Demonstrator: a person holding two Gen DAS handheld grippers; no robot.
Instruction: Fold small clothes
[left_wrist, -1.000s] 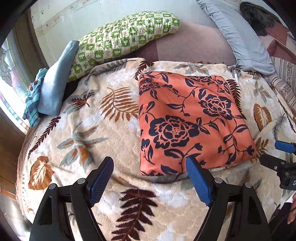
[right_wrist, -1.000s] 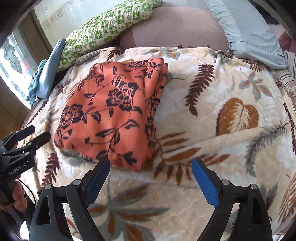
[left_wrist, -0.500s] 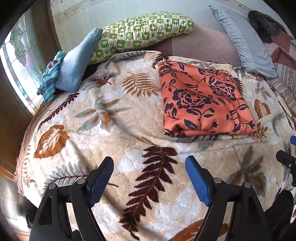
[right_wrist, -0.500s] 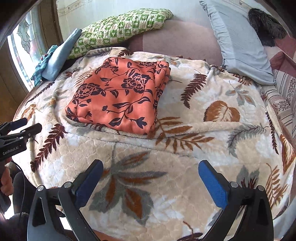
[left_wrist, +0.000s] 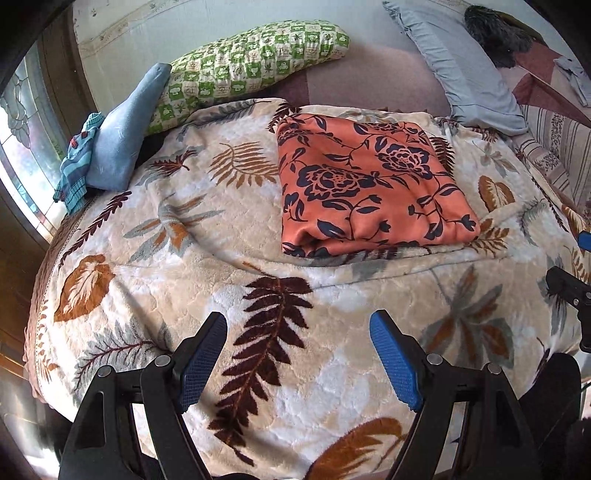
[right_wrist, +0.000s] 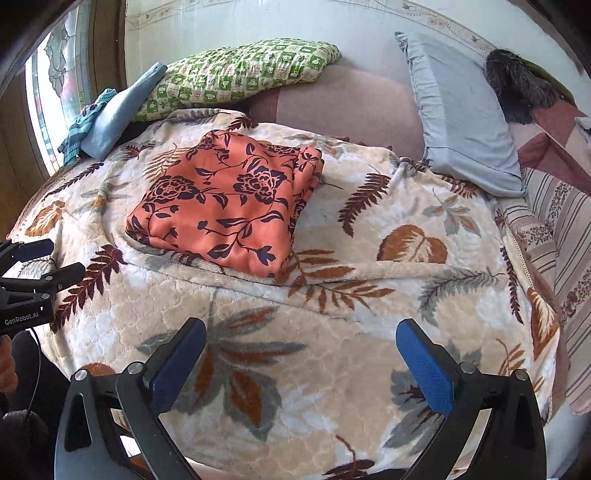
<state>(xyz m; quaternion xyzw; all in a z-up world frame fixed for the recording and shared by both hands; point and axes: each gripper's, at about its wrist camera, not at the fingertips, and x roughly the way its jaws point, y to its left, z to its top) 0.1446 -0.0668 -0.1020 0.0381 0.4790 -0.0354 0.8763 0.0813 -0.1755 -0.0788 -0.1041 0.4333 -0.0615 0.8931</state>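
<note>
A: Orange cloth with dark navy flowers, that's your folded garment (left_wrist: 369, 184), lying flat on the leaf-print blanket (left_wrist: 229, 266) toward the far side of the bed. You can see it in your right-hand view too (right_wrist: 229, 206), as a neat rectangle with its stacked layered edges facing right.

B: And your tools?

A: Your left gripper (left_wrist: 299, 354) has its jaws spread wide, nothing between the blue pads (left_wrist: 395, 365), only blanket beneath them. It sits well short of the garment, apart from it. Your right gripper (right_wrist: 301, 365) is spread wider still, also bare, over the near part of the blanket, and the garment lies up and to the left of it.

B: Can you see each tool from the other camera?

A: Yes. In the right wrist view your left gripper pokes in at the left edge, black body with a white label, fingers apart. In the left wrist view, only a black tip and a bit of blue of your right gripper show at the right edge.

B: What else is on the bed?

A: A green checked pillow (left_wrist: 255, 55) against the wall, a blue folded cloth (left_wrist: 122, 147) leaning on its left end, and a striped teal piece (left_wrist: 77, 162) just beside that, near the window. A pale blue pillow (right_wrist: 461, 110) stands at the right, with something dark and furry (right_wrist: 517, 88) behind it; you can't tell what it is.
</note>
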